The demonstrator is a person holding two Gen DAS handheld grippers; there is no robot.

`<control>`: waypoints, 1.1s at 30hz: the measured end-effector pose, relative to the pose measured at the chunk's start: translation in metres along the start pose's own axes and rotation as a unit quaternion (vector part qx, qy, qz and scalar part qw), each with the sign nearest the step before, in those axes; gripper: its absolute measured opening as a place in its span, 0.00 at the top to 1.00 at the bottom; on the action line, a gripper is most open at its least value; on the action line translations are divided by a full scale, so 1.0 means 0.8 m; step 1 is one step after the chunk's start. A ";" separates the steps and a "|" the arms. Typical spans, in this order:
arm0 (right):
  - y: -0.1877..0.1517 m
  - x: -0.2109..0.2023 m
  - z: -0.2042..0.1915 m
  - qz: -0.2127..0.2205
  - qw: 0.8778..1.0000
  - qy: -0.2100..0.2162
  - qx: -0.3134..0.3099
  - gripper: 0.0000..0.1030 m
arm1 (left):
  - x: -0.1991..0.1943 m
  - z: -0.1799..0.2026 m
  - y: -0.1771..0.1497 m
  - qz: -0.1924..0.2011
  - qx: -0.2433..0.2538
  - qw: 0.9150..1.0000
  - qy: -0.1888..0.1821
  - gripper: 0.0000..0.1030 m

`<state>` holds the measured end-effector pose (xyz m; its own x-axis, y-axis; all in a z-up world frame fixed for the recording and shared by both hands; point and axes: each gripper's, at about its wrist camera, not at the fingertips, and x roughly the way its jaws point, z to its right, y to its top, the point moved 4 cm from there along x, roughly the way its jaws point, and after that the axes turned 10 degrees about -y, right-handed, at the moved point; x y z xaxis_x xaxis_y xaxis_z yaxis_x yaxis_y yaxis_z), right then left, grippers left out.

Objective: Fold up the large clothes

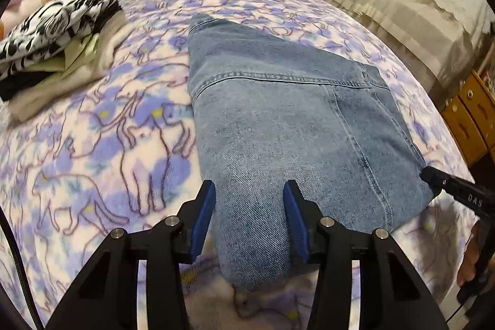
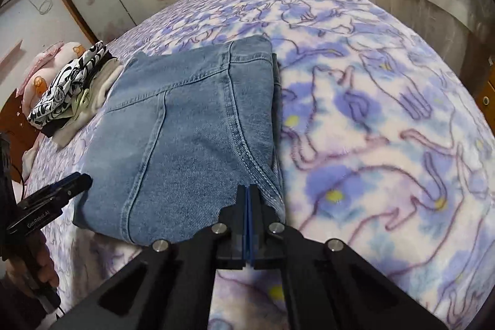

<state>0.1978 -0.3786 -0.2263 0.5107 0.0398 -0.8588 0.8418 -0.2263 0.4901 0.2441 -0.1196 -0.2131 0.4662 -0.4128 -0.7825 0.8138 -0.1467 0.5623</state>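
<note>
Folded jeans (image 1: 278,113) flat on bed's cat-print blanket (image 1: 92,144); left gripper (image 1: 249,190) jaws released, straddling near denim edge; right gripper (image 2: 249,190) jaws clenched, empty, at jeans' corner; clothes pile (image 1: 52,45) far left

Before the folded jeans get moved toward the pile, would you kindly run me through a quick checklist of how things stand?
1. Jeans folded into a compact stack on the blanket: ok.
2. Left hand-held gripper straddles the near fold, pads not pressing: not ok for lifting.
3. Right hand-held gripper shut at the near right corner; denim between its pads: cannot tell.
4. Bare blanket between jeans and folded clothes pile: ok.
5. Layers underneath aligned: cannot tell.
</note>
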 end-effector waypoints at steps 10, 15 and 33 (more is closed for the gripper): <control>-0.009 -0.026 -0.007 -0.003 1.000 0.001 0.012 0.97 | -0.028 0.011 -0.008 -0.013 0.000 1.000 0.007 0.44; -0.023 -0.041 -0.018 -0.010 1.000 -0.007 -0.007 0.97 | -0.049 0.015 -0.013 -0.018 -0.009 1.000 -0.006 0.44; -0.040 -0.124 -0.036 0.001 0.999 -0.009 -0.045 0.58 | -0.134 0.038 -0.034 -0.030 -0.004 0.999 -0.015 0.26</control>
<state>0.1251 -0.3472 -0.1524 0.5104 0.0220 -0.8597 0.8532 -0.1376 0.5030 0.1614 -0.0986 -0.1369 0.4054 -0.4295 -0.8070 0.8435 -0.1646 0.5113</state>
